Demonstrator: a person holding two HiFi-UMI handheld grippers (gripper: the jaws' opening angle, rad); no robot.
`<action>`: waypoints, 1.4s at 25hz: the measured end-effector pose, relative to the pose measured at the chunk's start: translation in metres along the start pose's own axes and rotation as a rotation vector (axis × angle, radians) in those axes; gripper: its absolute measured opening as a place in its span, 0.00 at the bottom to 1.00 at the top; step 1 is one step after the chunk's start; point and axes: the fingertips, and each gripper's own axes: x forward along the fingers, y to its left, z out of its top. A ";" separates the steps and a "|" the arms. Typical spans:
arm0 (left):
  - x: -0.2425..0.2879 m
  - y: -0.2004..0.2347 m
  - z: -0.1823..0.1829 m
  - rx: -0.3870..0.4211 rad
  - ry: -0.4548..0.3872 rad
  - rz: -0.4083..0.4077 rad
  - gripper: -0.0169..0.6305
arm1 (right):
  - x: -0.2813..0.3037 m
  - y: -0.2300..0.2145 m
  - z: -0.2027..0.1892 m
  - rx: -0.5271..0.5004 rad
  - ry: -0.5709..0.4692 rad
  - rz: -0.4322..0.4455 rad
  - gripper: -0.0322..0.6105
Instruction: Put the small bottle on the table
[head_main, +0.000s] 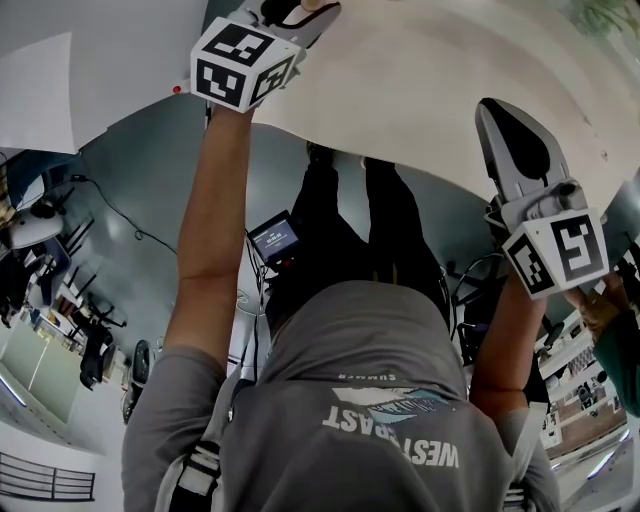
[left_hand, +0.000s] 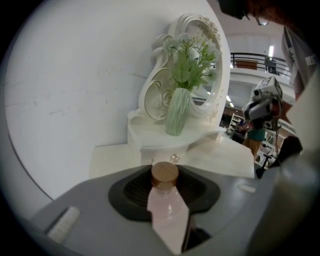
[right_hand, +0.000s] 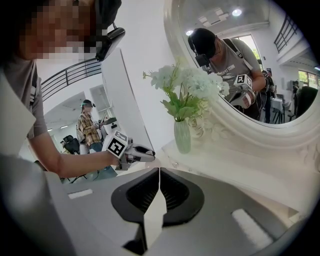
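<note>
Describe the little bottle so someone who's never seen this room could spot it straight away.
Find the white dressing table with the ornate mirror and the green vase. In front of it, the left gripper holds the small bottle between its jaws. Nothing else there has its round wooden cap and pale pink body.
</note>
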 end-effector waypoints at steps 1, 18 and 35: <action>0.001 -0.001 0.000 0.002 -0.002 -0.003 0.24 | -0.001 0.000 -0.001 0.001 0.000 0.000 0.06; -0.007 -0.016 0.022 0.036 -0.085 0.007 0.27 | -0.015 0.008 0.004 -0.008 -0.033 -0.011 0.07; -0.102 -0.073 0.106 0.146 -0.191 0.101 0.20 | -0.097 0.031 0.051 -0.078 -0.175 -0.050 0.07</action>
